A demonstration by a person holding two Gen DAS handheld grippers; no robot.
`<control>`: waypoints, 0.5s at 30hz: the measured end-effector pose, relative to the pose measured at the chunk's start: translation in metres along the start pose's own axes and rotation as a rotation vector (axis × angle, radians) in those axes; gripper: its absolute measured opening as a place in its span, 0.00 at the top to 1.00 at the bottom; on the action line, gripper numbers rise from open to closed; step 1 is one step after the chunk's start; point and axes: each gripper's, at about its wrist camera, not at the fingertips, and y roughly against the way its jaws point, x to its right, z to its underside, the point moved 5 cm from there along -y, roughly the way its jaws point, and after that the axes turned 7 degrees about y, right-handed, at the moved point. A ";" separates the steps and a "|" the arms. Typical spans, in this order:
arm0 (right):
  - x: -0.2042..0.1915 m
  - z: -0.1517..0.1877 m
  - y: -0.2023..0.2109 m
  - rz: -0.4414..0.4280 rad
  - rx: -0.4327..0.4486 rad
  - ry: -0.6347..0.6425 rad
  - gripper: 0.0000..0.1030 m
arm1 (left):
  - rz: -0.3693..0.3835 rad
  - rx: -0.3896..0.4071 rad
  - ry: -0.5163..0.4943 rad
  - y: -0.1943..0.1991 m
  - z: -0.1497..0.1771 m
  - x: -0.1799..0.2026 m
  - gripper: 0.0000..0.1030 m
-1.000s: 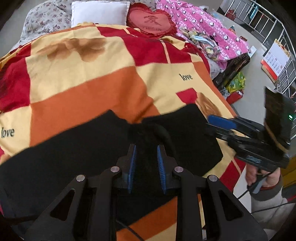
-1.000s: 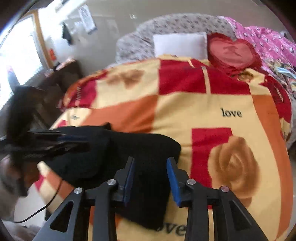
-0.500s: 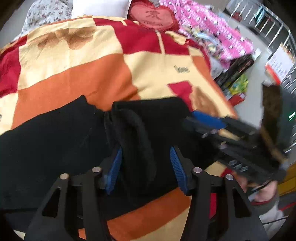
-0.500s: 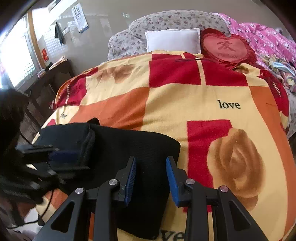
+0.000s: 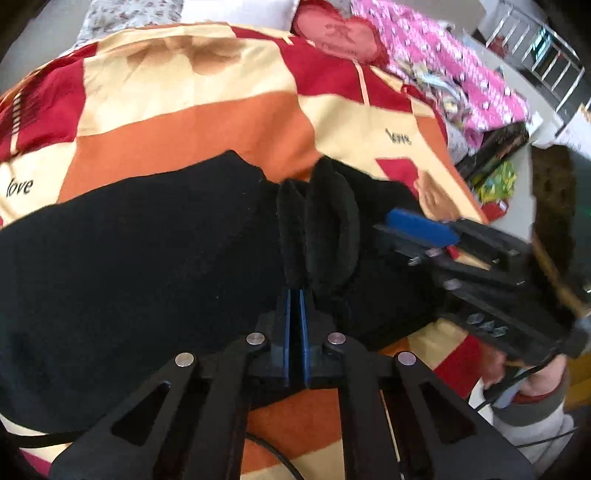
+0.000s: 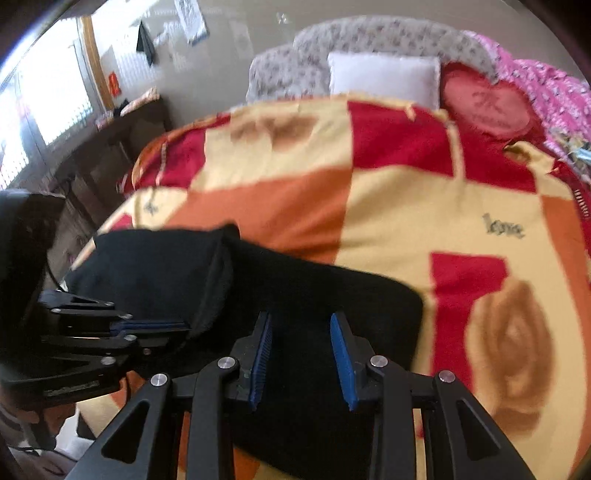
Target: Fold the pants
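Note:
Black pants (image 5: 147,258) lie across the near part of the patterned blanket (image 5: 184,118). My left gripper (image 5: 294,299) is shut on a raised fold of the pants, and the cloth bunches in ridges just beyond its blue pads. In the right wrist view the same left gripper (image 6: 177,326) pinches that fold at the pants' (image 6: 314,288) left end. My right gripper (image 6: 301,347) stands open low over the right half of the pants, with flat cloth under its gap and nothing pinched. From the left wrist view the right gripper (image 5: 417,229) reaches in from the right.
A white pillow (image 6: 384,79), a red heart cushion (image 5: 338,35) and a pink quilt (image 5: 461,74) lie at the head of the bed. A dark cabinet (image 6: 110,147) stands on the bed's left. A metal railing (image 5: 546,55) and clutter are off the right. A person's hand (image 5: 532,380) holds the right gripper.
The left gripper's jaws widened around a raised fold of the pants, then closed on it as the gripper sank. The right gripper shifted slightly over the pants and kept its gap.

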 end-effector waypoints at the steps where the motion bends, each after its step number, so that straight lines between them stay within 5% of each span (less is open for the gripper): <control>1: -0.003 -0.002 0.000 0.013 0.005 0.017 0.69 | 0.011 -0.001 0.000 0.004 0.001 0.000 0.97; 6: -0.023 -0.020 0.009 -0.031 0.033 0.078 0.70 | -0.037 0.057 0.004 0.037 0.004 -0.019 0.96; 12: -0.049 -0.024 -0.020 -0.018 -0.053 0.163 0.70 | -0.145 0.101 0.165 0.092 0.018 -0.098 0.96; 14: -0.060 -0.040 -0.012 -0.072 -0.018 0.160 0.70 | -0.193 0.128 0.226 0.115 0.027 -0.129 0.90; 15: -0.069 -0.049 -0.008 -0.107 0.015 0.159 0.70 | -0.214 0.145 0.262 0.126 0.032 -0.144 0.78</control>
